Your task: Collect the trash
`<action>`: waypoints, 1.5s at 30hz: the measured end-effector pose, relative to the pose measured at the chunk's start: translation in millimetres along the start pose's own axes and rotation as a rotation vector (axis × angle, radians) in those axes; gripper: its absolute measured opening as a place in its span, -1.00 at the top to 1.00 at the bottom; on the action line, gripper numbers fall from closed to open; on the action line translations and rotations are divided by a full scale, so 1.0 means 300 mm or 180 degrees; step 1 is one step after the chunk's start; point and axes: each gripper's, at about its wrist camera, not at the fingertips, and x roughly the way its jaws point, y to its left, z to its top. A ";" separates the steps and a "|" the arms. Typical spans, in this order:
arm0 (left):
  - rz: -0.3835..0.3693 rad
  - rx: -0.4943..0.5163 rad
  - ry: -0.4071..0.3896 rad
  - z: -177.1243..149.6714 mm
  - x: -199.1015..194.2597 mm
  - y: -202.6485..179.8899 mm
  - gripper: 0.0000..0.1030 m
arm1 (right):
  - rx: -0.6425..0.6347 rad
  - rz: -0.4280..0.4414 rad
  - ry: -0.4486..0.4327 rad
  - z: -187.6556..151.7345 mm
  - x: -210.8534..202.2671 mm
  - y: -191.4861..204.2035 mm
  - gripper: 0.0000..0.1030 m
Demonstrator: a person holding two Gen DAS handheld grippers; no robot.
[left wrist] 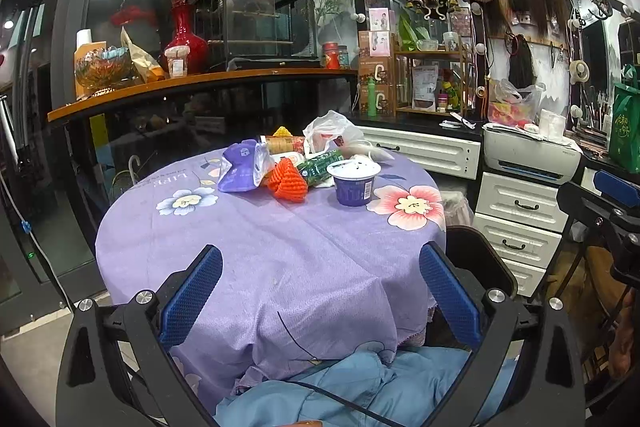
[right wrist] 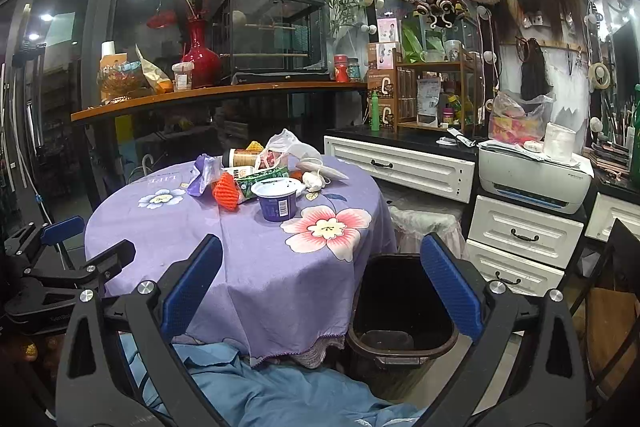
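presently we find both the left gripper [left wrist: 320, 291] and right gripper [right wrist: 322, 283] spread wide and empty, the trash pile [left wrist: 296, 163] well ahead on the table [left wrist: 248, 247]; light, crushable, we judge the yogurt cup [right wrist: 277, 201] best taken across its stiff wall.

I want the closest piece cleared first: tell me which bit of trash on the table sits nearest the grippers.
The purple yogurt cup with the white lid, upright at the pile's front edge; the other trash lies behind it.
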 end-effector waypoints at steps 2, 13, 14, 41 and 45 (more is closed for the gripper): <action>0.0009 0.0014 0.0002 -0.002 0.003 -0.002 -0.90 | 0.0006 -0.0002 0.0008 -0.001 0.009 -0.009 -0.90; 0.0011 0.0021 0.0017 -0.012 0.020 -0.011 -0.90 | 0.0006 -0.0008 0.0006 -0.008 0.016 -0.004 -0.90; 0.0006 0.0015 0.0019 -0.009 0.015 -0.006 -0.90 | 0.0007 -0.0008 0.0006 -0.009 0.016 -0.004 -0.90; 0.0004 0.0019 0.0031 -0.019 0.026 -0.006 -0.90 | 0.0009 -0.0005 0.0007 -0.012 0.020 -0.003 -0.90; 0.0003 0.0024 0.0027 -0.020 0.026 -0.005 -0.90 | 0.0011 -0.0008 0.0003 -0.012 0.020 -0.004 -0.90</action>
